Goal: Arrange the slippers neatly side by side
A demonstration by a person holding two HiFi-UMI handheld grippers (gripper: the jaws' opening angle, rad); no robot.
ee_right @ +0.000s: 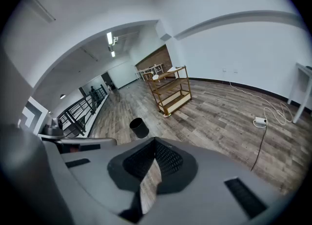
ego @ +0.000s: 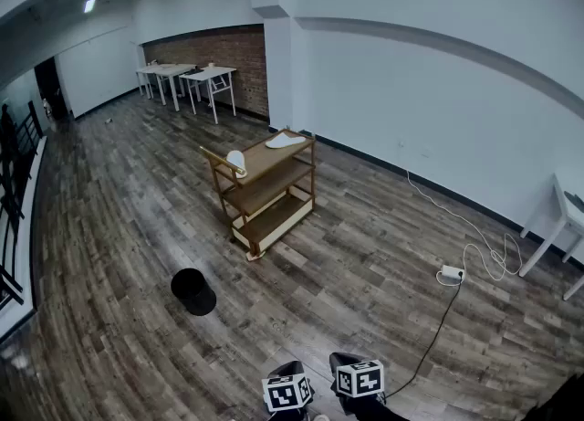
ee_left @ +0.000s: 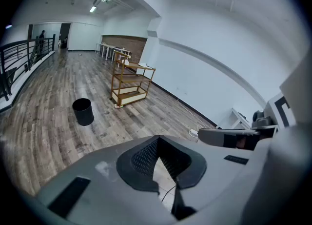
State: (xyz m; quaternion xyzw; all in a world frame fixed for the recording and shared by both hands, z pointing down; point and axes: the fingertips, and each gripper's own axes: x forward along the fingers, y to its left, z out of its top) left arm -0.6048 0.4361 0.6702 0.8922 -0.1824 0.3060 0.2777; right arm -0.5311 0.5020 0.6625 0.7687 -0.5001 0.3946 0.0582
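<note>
1. Evidently at the approach step: nothing picked up yet.
2. Frame centre, on wooden cart [ego: 265, 193]: two pale shapes, likely the slippers. One slipper [ego: 236, 161] at its left end, other slipper [ego: 285, 141] on top, apart.
3. Bottom centre: left gripper [ee_left: 157, 140] closed, empty; right gripper [ee_right: 155, 142] closed, empty.
4. Next, probably: close in on cart, open jaws, take one slipper.

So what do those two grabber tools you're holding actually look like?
Both have smooth grey plastic bodies. The left gripper and the right gripper each end in two black pads with a dimpled texture. Each carries a white cube printed with black square patterns.
</note>
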